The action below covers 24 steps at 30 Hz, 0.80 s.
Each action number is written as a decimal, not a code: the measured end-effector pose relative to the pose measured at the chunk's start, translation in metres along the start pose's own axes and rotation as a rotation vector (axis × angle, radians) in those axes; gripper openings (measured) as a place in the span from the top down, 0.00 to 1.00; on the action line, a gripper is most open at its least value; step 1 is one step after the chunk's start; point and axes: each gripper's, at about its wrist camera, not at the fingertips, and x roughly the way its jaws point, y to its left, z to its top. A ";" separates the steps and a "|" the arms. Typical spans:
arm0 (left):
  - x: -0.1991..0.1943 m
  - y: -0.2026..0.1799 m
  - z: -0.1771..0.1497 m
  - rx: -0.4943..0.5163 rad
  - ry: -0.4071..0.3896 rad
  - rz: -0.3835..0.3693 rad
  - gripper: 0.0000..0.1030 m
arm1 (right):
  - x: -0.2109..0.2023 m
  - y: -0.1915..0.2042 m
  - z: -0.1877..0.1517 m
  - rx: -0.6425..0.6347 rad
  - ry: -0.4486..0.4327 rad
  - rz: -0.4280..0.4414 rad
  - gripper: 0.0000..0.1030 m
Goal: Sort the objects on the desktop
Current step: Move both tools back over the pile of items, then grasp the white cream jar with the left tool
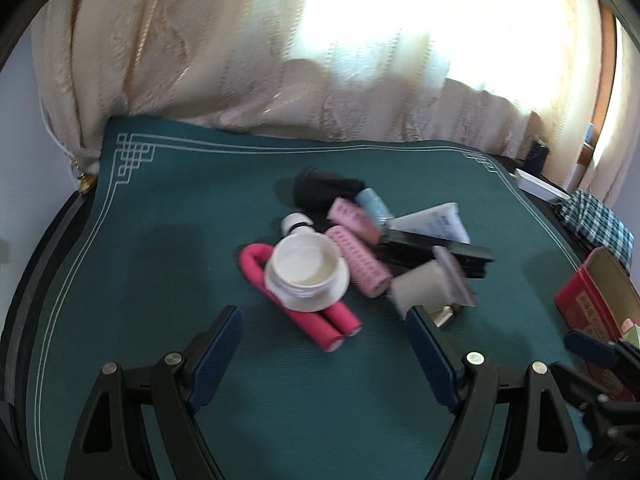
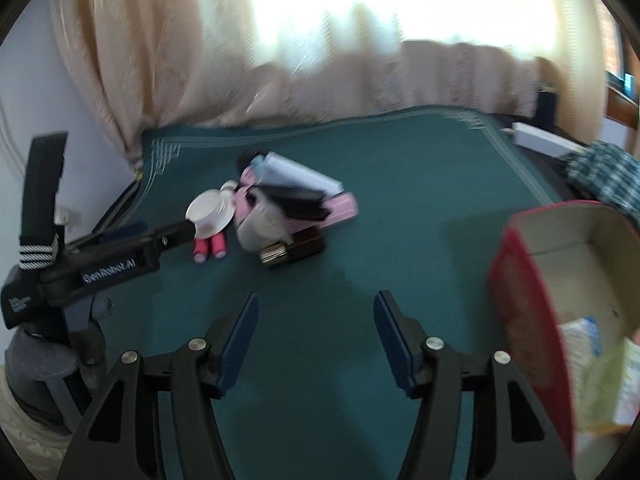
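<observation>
Hovering over the green mat [image 1: 160, 240], both the left gripper [image 1: 324, 332] and right gripper [image 2: 316, 320] had jaws spread, empty. Just past the left jaws sat the blurry clutter pile [image 1: 360, 248]; the red box [image 2: 560, 280], right of the right jaws, was cut off.

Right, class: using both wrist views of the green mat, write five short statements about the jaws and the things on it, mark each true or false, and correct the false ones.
1. The left gripper has its jaws open. True.
2. The right gripper grips the white jar. False: its jaws are open and hold nothing.
3. The white jar rests on the pink foam roller. True.
4. The red box is closed. False: it is open, with packets inside.
5. The mat is green. True.
</observation>
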 end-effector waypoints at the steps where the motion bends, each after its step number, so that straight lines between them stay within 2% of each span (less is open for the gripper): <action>1: 0.001 0.003 -0.001 -0.003 0.001 0.002 0.18 | 0.006 0.002 0.001 -0.011 0.012 0.008 0.37; 12: 0.016 0.019 -0.004 -0.044 0.023 -0.009 0.18 | 0.071 0.018 0.024 -0.102 0.119 0.000 0.37; 20: 0.024 0.029 -0.007 -0.072 0.040 -0.014 0.18 | 0.100 0.018 0.037 -0.109 0.161 0.011 0.37; 24: 0.028 0.029 -0.008 -0.074 0.047 -0.015 0.18 | 0.104 0.023 0.036 -0.131 0.150 -0.007 0.37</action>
